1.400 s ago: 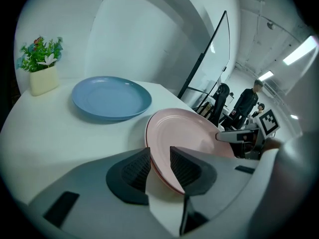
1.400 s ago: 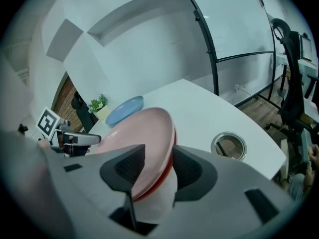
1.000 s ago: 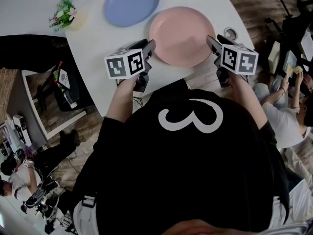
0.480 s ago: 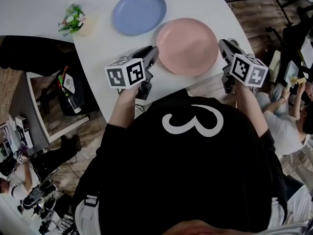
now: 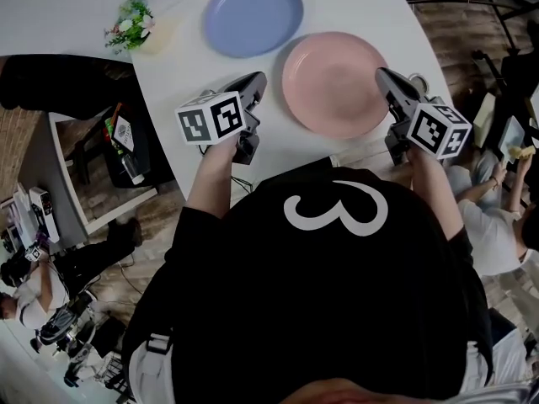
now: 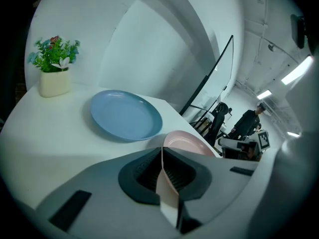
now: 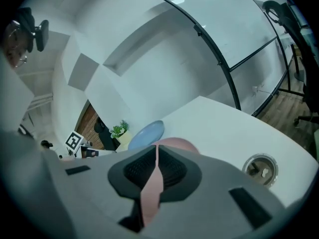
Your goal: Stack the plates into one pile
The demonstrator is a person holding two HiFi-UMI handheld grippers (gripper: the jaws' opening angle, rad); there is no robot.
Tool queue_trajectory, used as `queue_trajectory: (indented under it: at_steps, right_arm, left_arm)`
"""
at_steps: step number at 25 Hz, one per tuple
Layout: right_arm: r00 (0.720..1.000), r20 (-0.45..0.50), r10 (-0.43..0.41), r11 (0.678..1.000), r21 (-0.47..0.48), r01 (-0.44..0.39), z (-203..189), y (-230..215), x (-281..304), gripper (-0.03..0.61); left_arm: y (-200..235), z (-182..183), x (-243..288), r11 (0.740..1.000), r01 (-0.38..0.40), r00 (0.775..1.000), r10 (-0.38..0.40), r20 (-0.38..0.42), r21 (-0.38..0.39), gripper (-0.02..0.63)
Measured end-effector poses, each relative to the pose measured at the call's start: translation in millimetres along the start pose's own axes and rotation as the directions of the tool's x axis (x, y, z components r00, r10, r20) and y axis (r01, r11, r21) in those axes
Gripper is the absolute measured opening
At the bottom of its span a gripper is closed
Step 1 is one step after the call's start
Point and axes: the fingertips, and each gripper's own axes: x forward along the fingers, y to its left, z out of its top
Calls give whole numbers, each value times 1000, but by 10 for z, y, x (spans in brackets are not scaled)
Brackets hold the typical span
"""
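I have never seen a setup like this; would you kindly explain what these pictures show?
There is no robot here. A person holds a gripping tool in each hand. One camera sits on the person's head and looks down. Another rides on each tool and looks along its jaws. On the white table lie a blue plate, a pink plate and a small potted plant. The left tool and right tool have just been closing. Both are now shut, with nothing between the jaws.

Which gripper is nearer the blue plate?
Left. The left gripper is just short of the blue plate; the right gripper is across the pink plate, at its right rim. Both jaws just closed, empty.
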Motion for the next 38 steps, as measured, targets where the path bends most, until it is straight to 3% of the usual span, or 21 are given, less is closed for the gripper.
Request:
queue_trajectory:
  at_steps: [9, 12, 14, 21, 26, 38]
  right_arm:
    - [1000, -20, -13, 999, -49, 12, 25, -61, 220, 32]
    - [999, -28, -22, 999, -50, 20, -4, -96, 262, 32]
    - [999, -31, -34, 998, -55, 32, -5, -140, 304, 32]
    - [998, -24, -63, 997, -48, 62, 47, -282, 315, 32]
    - [996, -32, -79, 996, -53, 77, 160, -336, 365, 32]
    - [996, -37, -77, 996, -57, 75, 56, -362, 381, 32]
  left_arm:
    - [498, 254, 163, 995, -80, 997, 80, -7, -53, 32]
    - [665, 258, 228, 991, -108, 994, 107, -18, -77, 80]
    - [824, 293, 243, 984, -144, 990, 144, -9, -100, 118]
    - [1262, 374, 227, 946, -251, 966, 260, 15, -204, 155]
    - [1445, 516, 257, 920, -275, 954, 296, 36, -280, 164]
    - [1609, 482, 406, 896, -280, 954, 299, 2, -346, 166]
